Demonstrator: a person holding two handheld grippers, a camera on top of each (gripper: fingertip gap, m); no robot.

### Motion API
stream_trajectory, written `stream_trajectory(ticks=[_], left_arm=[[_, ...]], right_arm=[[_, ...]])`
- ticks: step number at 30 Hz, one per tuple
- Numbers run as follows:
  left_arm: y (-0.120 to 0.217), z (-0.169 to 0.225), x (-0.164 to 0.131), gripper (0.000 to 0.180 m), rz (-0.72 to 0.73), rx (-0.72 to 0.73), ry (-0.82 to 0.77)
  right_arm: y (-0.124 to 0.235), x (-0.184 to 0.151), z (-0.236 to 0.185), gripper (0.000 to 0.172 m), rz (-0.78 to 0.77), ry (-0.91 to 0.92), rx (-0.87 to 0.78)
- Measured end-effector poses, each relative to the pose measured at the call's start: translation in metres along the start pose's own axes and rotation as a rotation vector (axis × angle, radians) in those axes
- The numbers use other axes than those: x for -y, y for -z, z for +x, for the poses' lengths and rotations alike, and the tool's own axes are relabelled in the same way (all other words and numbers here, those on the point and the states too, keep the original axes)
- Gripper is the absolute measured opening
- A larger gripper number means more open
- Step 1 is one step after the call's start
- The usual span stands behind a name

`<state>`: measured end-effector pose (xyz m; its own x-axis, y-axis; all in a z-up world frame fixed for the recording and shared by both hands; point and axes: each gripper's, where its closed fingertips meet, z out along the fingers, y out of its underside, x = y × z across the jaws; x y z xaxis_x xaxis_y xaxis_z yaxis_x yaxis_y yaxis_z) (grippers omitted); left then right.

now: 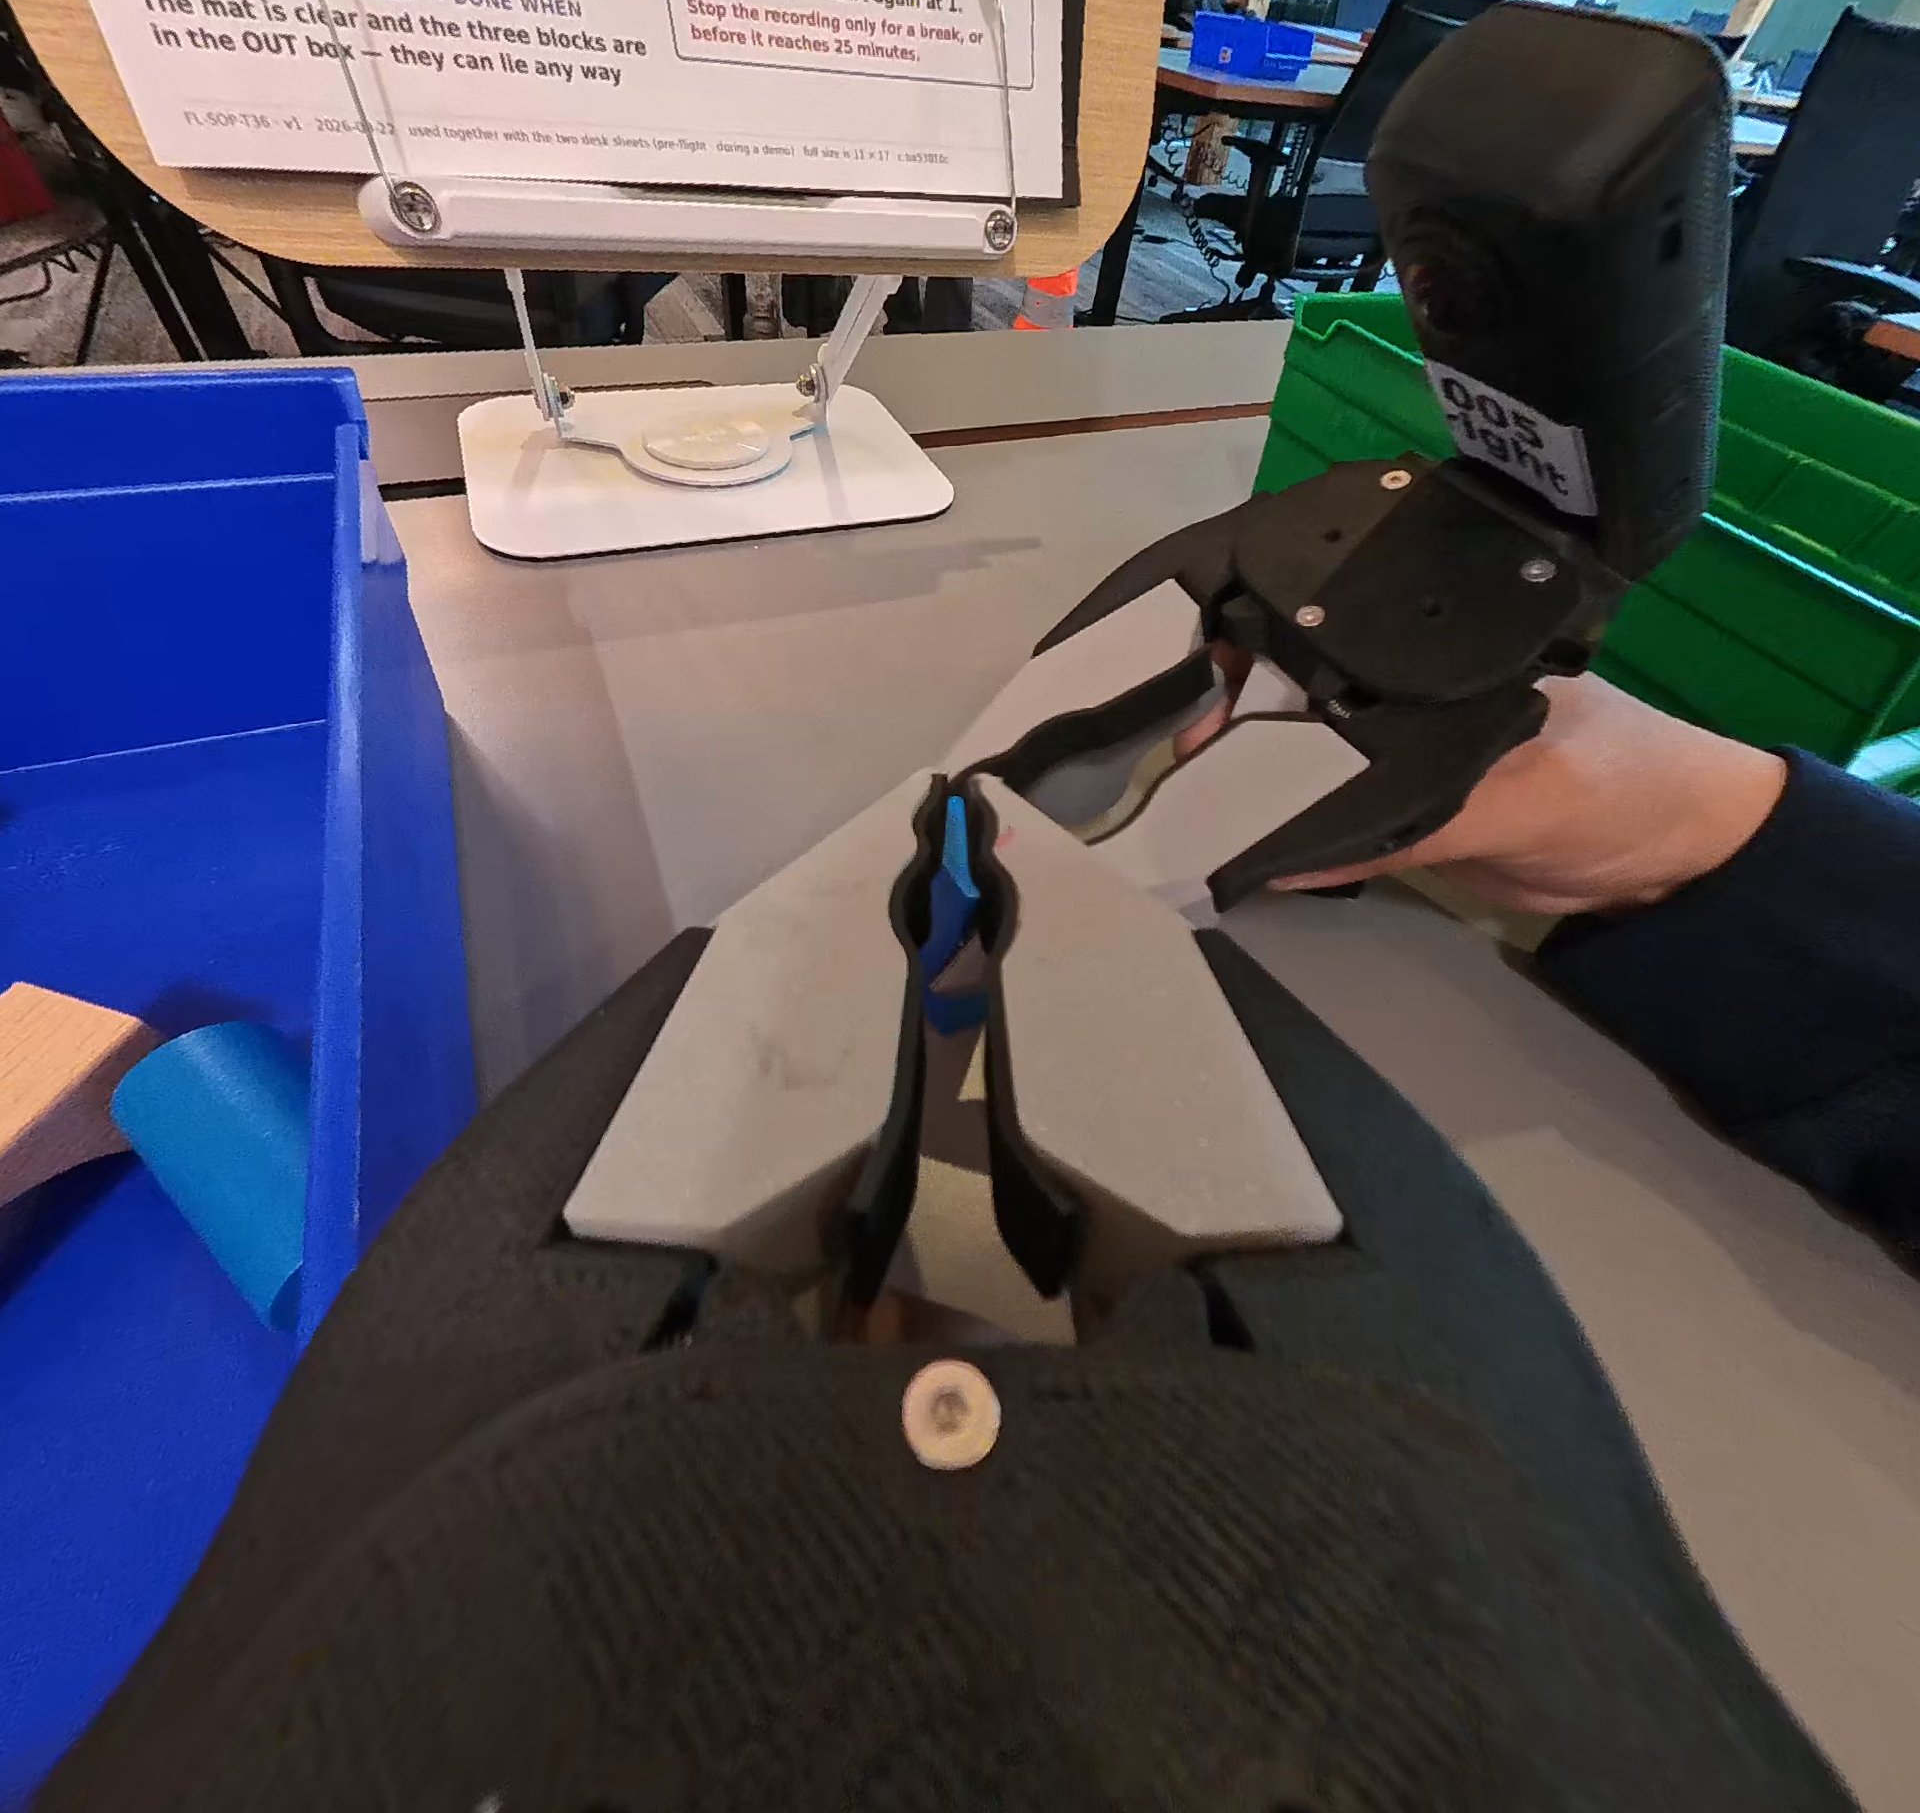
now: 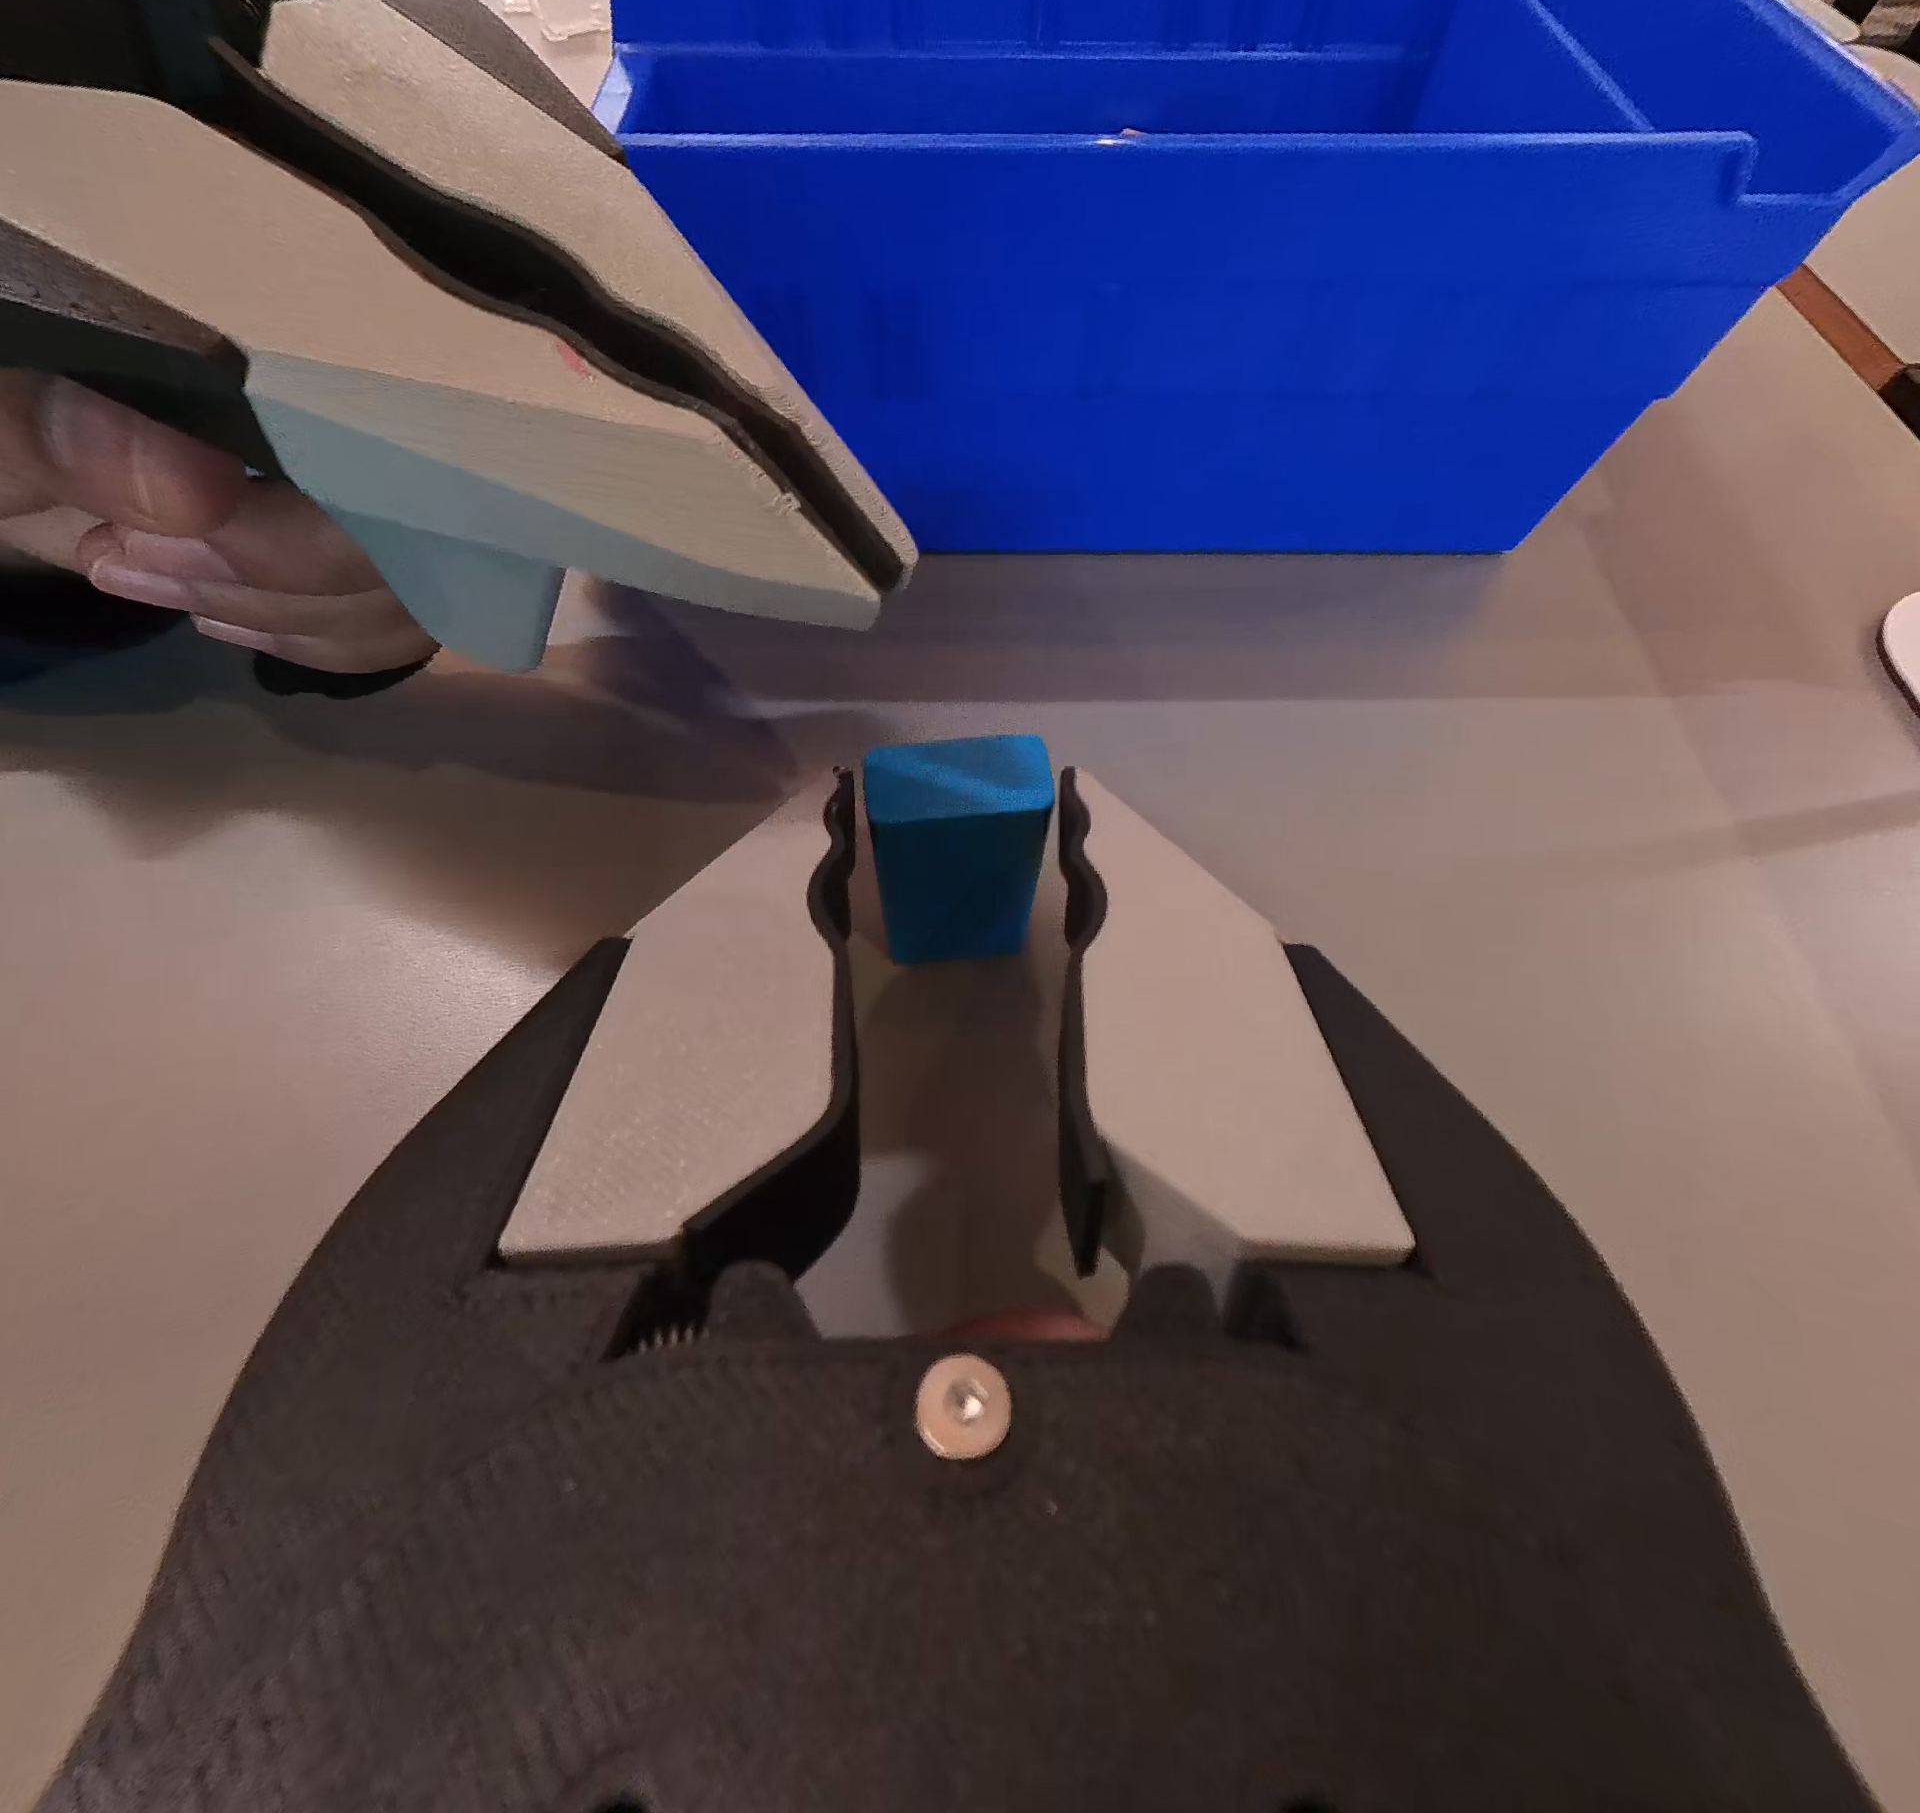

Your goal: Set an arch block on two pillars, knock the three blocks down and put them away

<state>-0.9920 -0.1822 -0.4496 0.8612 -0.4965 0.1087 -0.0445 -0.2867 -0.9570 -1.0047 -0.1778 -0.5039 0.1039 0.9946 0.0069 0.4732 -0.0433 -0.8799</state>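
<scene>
A blue pillar block (image 2: 956, 854) stands upright on the grey table (image 2: 1455, 880), between the pads of my right gripper (image 2: 956, 797). There is a narrow gap between each pad and the block, so the right gripper is open around it. My left gripper (image 1: 956, 797) is shut, with its tip just above and in front of the right gripper. In the right wrist view it (image 2: 883, 568) hangs at the upper left with nothing between its pads. In the left wrist view a sliver of the blue pillar (image 1: 954, 870) shows through the slit between the left pads.
A blue bin (image 2: 1195, 340) stands just beyond the pillar. In the left wrist view it (image 1: 208, 620) holds a wooden block (image 1: 52, 1077) and a blue curved block (image 1: 218, 1140). A green bin (image 1: 1787, 558) stands at the right. A white stand (image 1: 707, 475) with an instruction sheet is at the back. Spacing between my two grippers at the tips: around 5 cm.
</scene>
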Motion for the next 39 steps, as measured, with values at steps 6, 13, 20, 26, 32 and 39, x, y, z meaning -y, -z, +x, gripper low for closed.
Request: stream_trajectory(ticks=[6, 13, 20, 26, 32, 39], left_arm=[[0.001, 0.002, 0.002, 0.006, 0.012, -0.017, 0.003], [0.003, 0.008, 0.005, 0.017, 0.030, -0.052, -0.002], [0.005, 0.016, 0.006, 0.022, 0.044, -0.080, -0.019], [0.005, 0.020, 0.005, 0.023, 0.051, -0.098, -0.032], [0.006, 0.026, 0.006, 0.024, 0.061, -0.126, -0.057], [0.018, 0.044, 0.008, 0.029, 0.052, -0.222, -0.065]], right_arm=[[0.006, 0.005, 0.001, 0.045, 0.047, -0.017, -0.002], [0.040, 0.011, 0.014, 0.056, 0.146, -0.055, -0.105], [0.103, 0.006, 0.068, 0.056, 0.275, -0.199, -0.527], [0.122, -0.020, 0.063, 0.050, 0.205, -0.189, -0.549], [0.137, -0.032, 0.054, 0.049, 0.162, -0.190, -0.545], [0.131, -0.028, 0.037, 0.051, 0.140, -0.134, -0.526]])
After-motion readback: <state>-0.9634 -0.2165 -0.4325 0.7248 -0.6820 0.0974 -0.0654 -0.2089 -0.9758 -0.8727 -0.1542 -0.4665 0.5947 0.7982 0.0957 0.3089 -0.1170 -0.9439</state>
